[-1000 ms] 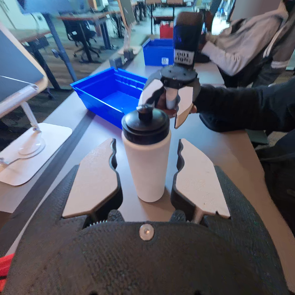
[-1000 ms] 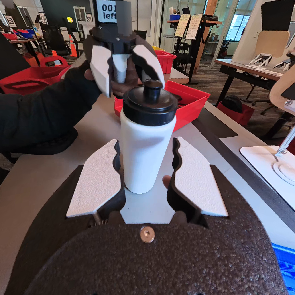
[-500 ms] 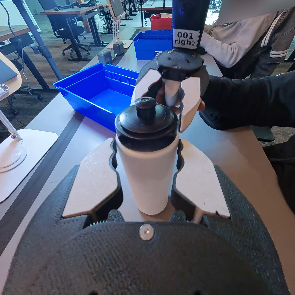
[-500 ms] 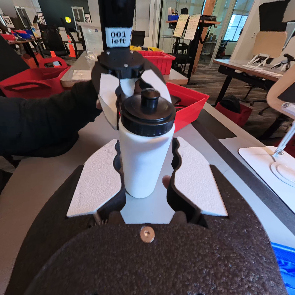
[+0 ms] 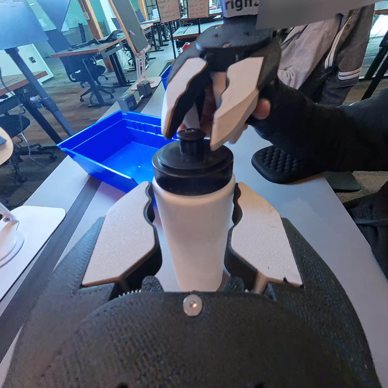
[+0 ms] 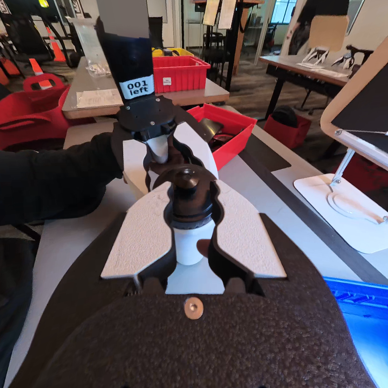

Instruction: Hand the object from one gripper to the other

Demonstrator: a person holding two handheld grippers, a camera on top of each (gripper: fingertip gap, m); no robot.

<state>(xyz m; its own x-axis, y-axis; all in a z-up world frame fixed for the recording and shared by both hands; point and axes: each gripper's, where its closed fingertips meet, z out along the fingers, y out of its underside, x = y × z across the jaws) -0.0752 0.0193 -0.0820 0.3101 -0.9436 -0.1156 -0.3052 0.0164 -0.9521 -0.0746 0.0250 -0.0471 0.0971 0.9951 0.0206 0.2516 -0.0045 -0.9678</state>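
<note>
Bottle upright over table, between fingers of left gripper. Left spread wide, flanking white body just under cap; edges look touching, real squeeze not visible. Right gripper down from above, fingers drawn in tight around spout, apparently clamped there. Cannot tell whether bottle base rests on table or hangs: hidden behind gripper body.

Risks, as judged:
- Thin hold on small smooth spout only; likely slip or swing if lifted with left not squeezing.
- Possible pull-open spout, so may slide up instead of carrying bottle.
- Tall narrow body, so easy tip toward blue bin if nudged sideways by either finger.
- Both grippers crowded at top; finger-to-finger knock possible on release.
- Letting go too early on either side means a drop on table.

Counts:
- bottle: 1
- cap with spout: 1
- grippers: 2
- blue bin near bottle: 1
- red bins in right wrist view: 2, near one and far one
</note>
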